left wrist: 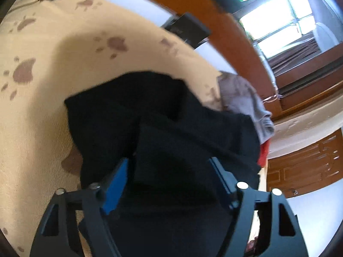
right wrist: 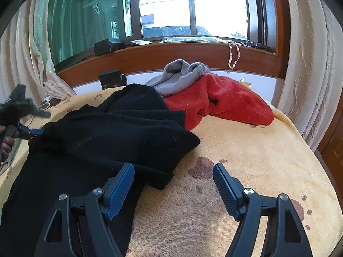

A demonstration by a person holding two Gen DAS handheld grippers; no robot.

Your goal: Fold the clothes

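In the left wrist view, the left gripper (left wrist: 169,171) points down at a black garment (left wrist: 133,107) that lies crumpled on a yellow blanket (left wrist: 42,111) with brown paw prints. A fold of the black cloth sits between the two blue pads (left wrist: 116,184), but the picture is blurred and it is not possible to tell if the pads press on it; the fingers stand apart, not pressed together. Beyond the black garment, a grey garment (left wrist: 242,98) lies at the edge of the blanket, and a small piece of a red garment (left wrist: 263,154) shows beside it.

In the right wrist view, the right gripper (right wrist: 173,182) hovers low over the blanket (right wrist: 246,150) with its fingers spread wide, and nothing is between them. Its left pad (right wrist: 121,186) is just beside a folded edge of the black garment (right wrist: 96,132), which covers the left part of the bed. Behind it lies the red garment (right wrist: 218,100), with the grey garment (right wrist: 180,75) resting partly on top. At the far left, the left gripper (right wrist: 32,131) is at the edge of the black cloth, held by a hand (right wrist: 6,141). A window (right wrist: 193,8) is behind the bed.
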